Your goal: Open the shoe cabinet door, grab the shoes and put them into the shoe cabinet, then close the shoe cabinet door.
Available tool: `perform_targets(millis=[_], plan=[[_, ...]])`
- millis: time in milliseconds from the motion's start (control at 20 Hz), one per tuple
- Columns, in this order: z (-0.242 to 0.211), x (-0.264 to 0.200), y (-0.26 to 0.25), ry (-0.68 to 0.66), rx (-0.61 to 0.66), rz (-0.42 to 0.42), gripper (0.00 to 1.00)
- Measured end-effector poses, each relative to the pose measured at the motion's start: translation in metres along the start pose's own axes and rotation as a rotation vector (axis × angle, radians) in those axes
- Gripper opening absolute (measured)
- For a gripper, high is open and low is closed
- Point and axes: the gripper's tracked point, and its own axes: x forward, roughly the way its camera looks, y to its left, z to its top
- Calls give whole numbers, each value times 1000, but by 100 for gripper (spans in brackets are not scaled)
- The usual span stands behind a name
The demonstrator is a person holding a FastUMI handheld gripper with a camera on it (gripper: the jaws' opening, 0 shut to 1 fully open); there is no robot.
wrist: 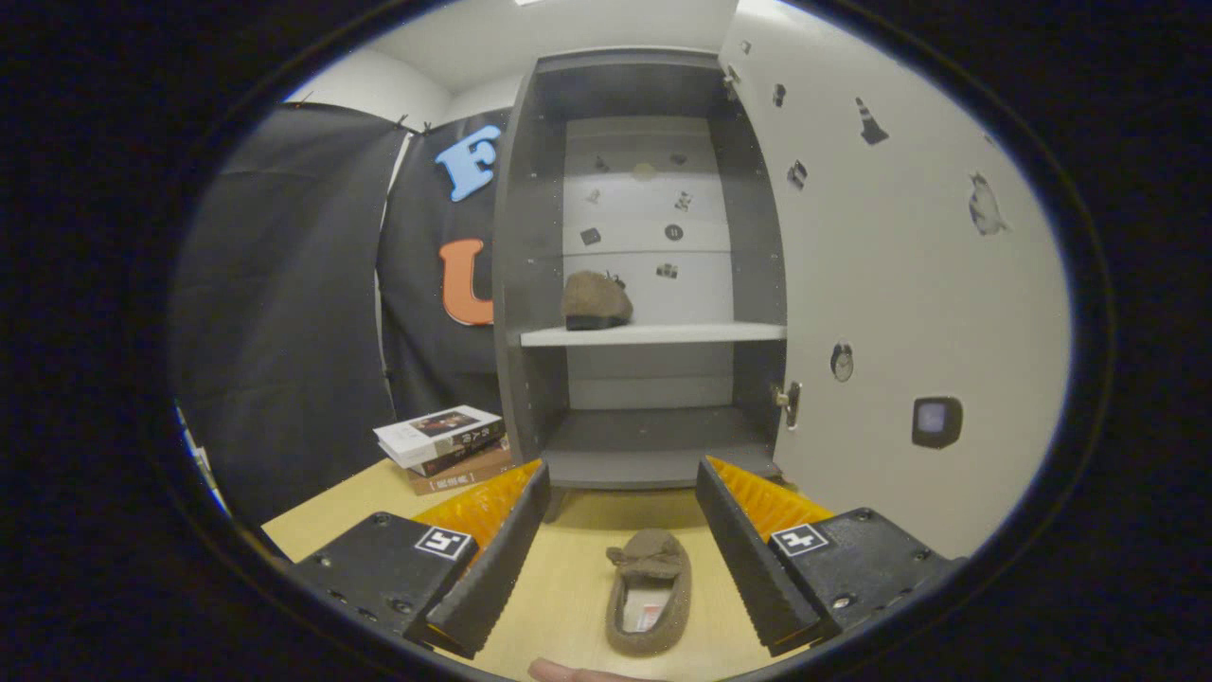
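Clearly legible writing is scarce: the stack of books (447, 445) beyond the left finger, resting on the tabletop (322, 526) against the cabinet's outer side, has print on its covers and spines, but it is too small to read, and each finger block carries a small square black-and-white marker (443, 543) with no words on it. The gripper (622, 554) has its fingers (497, 554) spread wide apart, clamped on nothing and touching nothing. Between them, on the light wooden tabletop, lies a brown slipper (650, 592) with its opening facing up and its toe pointing away toward the cabinet; it sits clear of both finger pads, a little closer to the right one. Just ahead of the fingertips stands the grey shoe cabinet (530, 284), its door (890, 313) swung fully open beyond the right finger, the pale inner face dotted with small stickers and a hinge near its lower edge. Inside, beyond the fingers, a white shelf (653, 333) crosses the cabinet at mid height, and a second brown slipper (595, 301) already rests on its left part. The lower compartment under the shelf holds nothing visible. A fingertip (568, 673) of a person shows at the near edge, behind the slipper on the table.
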Motion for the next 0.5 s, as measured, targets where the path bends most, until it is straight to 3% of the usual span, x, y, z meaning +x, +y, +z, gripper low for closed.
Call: perform_targets(millis=[250, 500], plan=[[-72, 32, -1, 133, -10, -15, 100], [-143, 60, -3, 313, -58, -28, 92]])
